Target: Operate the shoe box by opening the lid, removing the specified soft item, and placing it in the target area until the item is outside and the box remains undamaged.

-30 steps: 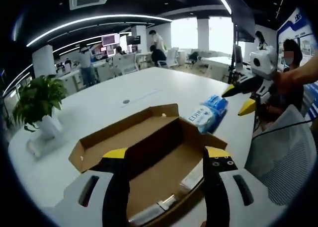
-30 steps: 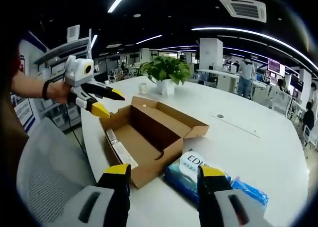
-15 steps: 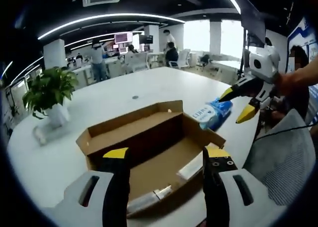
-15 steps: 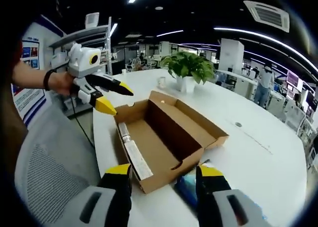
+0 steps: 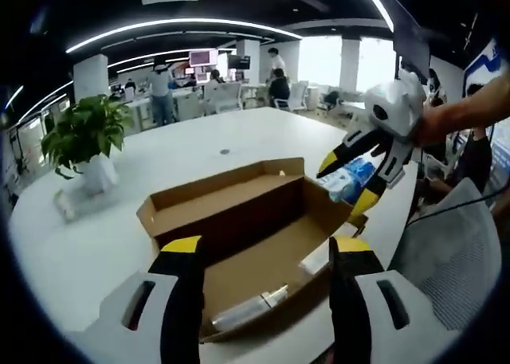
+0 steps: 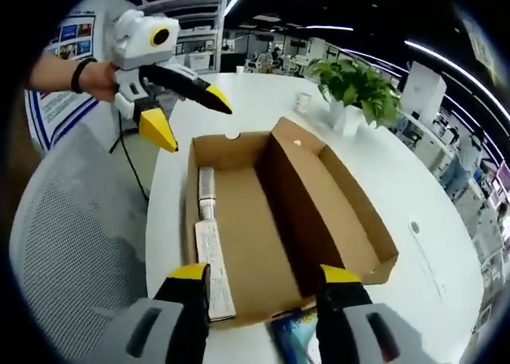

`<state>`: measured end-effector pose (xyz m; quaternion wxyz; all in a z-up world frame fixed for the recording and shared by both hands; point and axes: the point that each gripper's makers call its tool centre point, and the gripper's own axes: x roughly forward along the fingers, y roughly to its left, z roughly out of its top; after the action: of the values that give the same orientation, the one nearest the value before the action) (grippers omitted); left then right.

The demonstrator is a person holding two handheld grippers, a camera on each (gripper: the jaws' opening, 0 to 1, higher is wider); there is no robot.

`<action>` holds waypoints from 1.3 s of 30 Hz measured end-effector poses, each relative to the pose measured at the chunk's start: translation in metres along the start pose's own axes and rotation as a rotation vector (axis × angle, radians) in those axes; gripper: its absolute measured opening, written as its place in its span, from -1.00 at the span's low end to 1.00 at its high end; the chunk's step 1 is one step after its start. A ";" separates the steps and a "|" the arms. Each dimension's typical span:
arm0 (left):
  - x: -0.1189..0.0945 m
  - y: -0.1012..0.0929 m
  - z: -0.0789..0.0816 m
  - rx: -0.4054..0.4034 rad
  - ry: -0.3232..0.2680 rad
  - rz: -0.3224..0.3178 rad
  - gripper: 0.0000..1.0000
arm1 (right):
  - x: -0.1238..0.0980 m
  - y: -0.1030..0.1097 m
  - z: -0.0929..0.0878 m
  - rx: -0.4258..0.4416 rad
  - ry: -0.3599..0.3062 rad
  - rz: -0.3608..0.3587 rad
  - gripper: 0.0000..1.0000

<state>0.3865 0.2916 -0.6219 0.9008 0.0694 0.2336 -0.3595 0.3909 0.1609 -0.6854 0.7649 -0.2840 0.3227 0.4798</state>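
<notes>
Both your grippers, left gripper [image 5: 264, 248] and right gripper [image 6: 264, 275], are hanging with jaws apart over the open brown cardboard shoe box [image 6: 279, 213]; the blue soft tissue pack [image 5: 351, 178] is lying outside, so lowering carelessly is risking a crushed wall.

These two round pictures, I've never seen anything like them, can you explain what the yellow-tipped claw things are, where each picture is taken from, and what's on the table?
The claws are two hand-held grippers; a person carries one in each hand, and a fisheye camera rides on each, looking out along its two jaws. In the left gripper view, the left gripper rises from the bottom with its jaws apart, holding nothing. The right gripper comes in from the right, a hand behind it. The right gripper view is the reverse: the right gripper's own jaws are at the bottom, open and empty, and the left gripper is at upper left.

On the white table lies an open cardboard shoe box, lid folded back, with a few flat items along one wall. A blue soft pack lies outside the box, beside it. A potted plant stands farther off.
</notes>
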 end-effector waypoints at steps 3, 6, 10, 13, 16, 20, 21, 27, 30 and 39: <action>-0.001 -0.001 0.001 0.002 -0.006 -0.008 0.33 | 0.010 0.004 -0.001 -0.014 0.033 0.043 0.06; -0.003 -0.001 0.001 0.004 -0.007 -0.009 0.34 | 0.018 0.009 -0.002 -0.045 0.063 0.087 0.06; -0.005 0.001 -0.002 -0.001 -0.004 -0.007 0.35 | 0.029 0.019 -0.007 -0.100 0.103 0.152 0.10; -0.006 0.001 -0.005 -0.007 0.007 -0.012 0.37 | 0.038 0.022 -0.016 -0.171 0.155 0.175 0.05; -0.007 -0.003 -0.013 -0.001 0.040 -0.024 0.49 | 0.044 0.026 -0.015 -0.158 0.157 0.205 0.01; -0.008 -0.004 -0.015 -0.001 0.046 -0.023 0.49 | 0.048 0.021 -0.009 -0.149 0.143 0.191 0.10; -0.009 -0.003 -0.016 -0.003 0.046 -0.021 0.49 | 0.048 0.020 -0.008 -0.160 0.145 0.182 0.14; -0.013 0.003 -0.016 -0.016 0.039 -0.005 0.47 | 0.047 0.012 -0.008 -0.179 0.148 0.158 0.18; -0.016 0.006 -0.016 -0.017 0.037 0.001 0.46 | 0.046 0.009 -0.008 -0.210 0.156 0.145 0.12; -0.017 0.011 -0.016 -0.022 0.034 0.013 0.46 | 0.052 0.028 -0.008 -0.223 0.176 0.227 0.09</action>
<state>0.3778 0.3146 -0.6285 0.8997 0.0672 0.2522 -0.3498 0.3803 0.1939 -0.7337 0.6382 -0.3697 0.3632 0.5693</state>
